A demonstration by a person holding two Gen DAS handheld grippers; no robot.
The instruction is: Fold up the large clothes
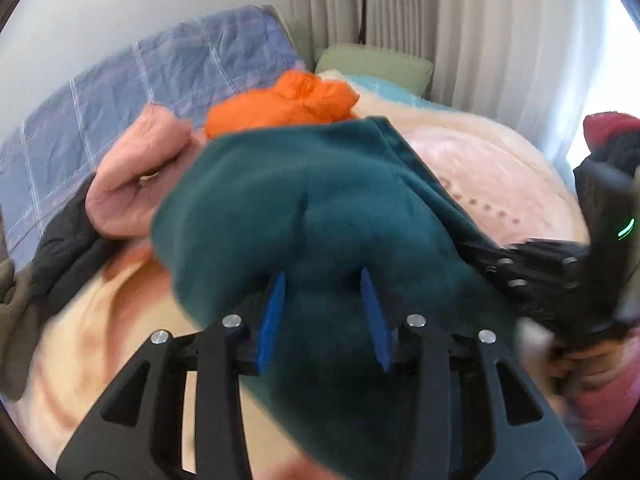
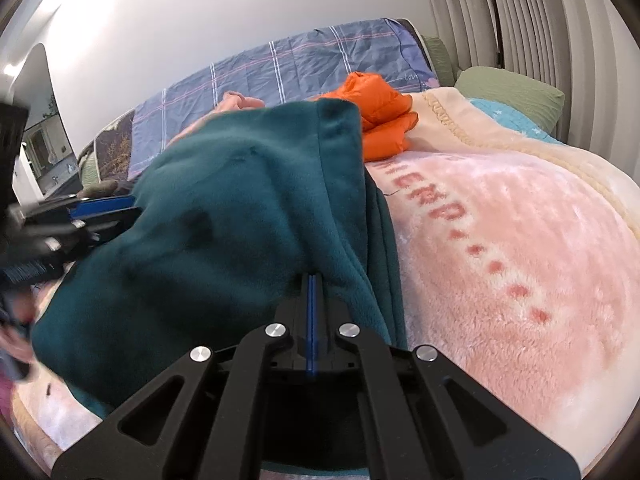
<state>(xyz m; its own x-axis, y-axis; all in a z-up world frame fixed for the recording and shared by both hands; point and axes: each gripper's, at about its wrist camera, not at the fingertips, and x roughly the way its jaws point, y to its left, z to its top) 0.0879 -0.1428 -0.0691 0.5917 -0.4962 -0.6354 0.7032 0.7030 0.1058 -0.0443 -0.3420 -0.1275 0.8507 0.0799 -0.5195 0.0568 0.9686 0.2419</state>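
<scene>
A teal fleece garment point(image 1: 288, 200) lies bunched on the pink blanket of a bed, partly lifted between both grippers. In the left wrist view a thick fold of it fills the gap between the blue pads point(image 1: 272, 320) of my left gripper point(image 1: 323, 273), which is shut on it. My right gripper point(image 1: 516, 272) reaches in from the right, at the garment's edge. In the right wrist view the right gripper point(image 2: 312, 278) has its pads together on a seam fold of the teal garment point(image 2: 224, 208). The left gripper point(image 2: 116, 208) meets the cloth from the left, blurred.
An orange puffer jacket point(image 2: 380, 120) and a pink jacket point(image 1: 140, 176) lie behind the teal garment, with a dark garment point(image 1: 68, 248) at the left. A blue checked quilt point(image 1: 140, 80) lines the wall, and a green pillow point(image 1: 376, 64) sits by the curtains. The pink blanket point(image 2: 500, 260) spreads right.
</scene>
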